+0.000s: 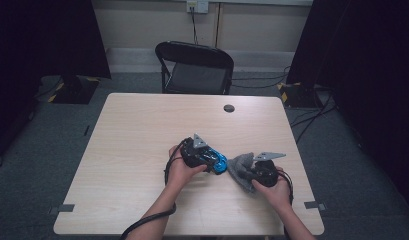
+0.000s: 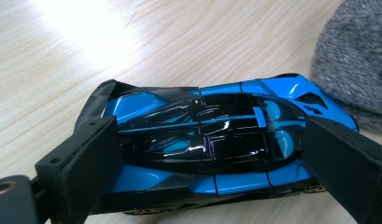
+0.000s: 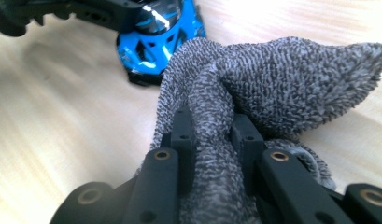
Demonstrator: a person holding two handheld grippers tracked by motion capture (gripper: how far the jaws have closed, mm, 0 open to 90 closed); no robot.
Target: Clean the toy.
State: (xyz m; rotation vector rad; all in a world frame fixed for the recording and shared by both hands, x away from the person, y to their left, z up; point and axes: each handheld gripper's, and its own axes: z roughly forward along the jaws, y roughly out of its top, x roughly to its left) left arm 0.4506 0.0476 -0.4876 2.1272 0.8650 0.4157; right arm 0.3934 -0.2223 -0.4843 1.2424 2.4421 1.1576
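The right gripper [image 3: 212, 135] has its jaws pinched tight on a bunched fold of the grey cloth [image 3: 282, 79], whose loose end sticks up and out past the tips towards the car [image 3: 158, 39]. The left gripper [image 2: 212, 154] straddles that blue and black car [image 2: 216, 140] lengthwise, one pad at its tail and one at its nose, apparently clamped on it, though contact at the pads is hard to confirm. In the high view both sit in the near right part of the table [image 1: 142, 130], the left gripper [image 1: 212, 160] with the car [image 1: 219, 161] just beside the cloth [image 1: 240, 167] and the right gripper [image 1: 252, 175], not far from the right edge. The likely trouble is in the wipe: if the cloth pushes sideways on the glossy body, the car may swivel or pop out from between the pads, since they bear only on its sloped ends. The thick fold may also drag on the rear wing or snag a wheel. A bunched cloth gives little flat face, so it may skid over the paint rather than clean it. A hard stroke outward might send the car towards the right edge.
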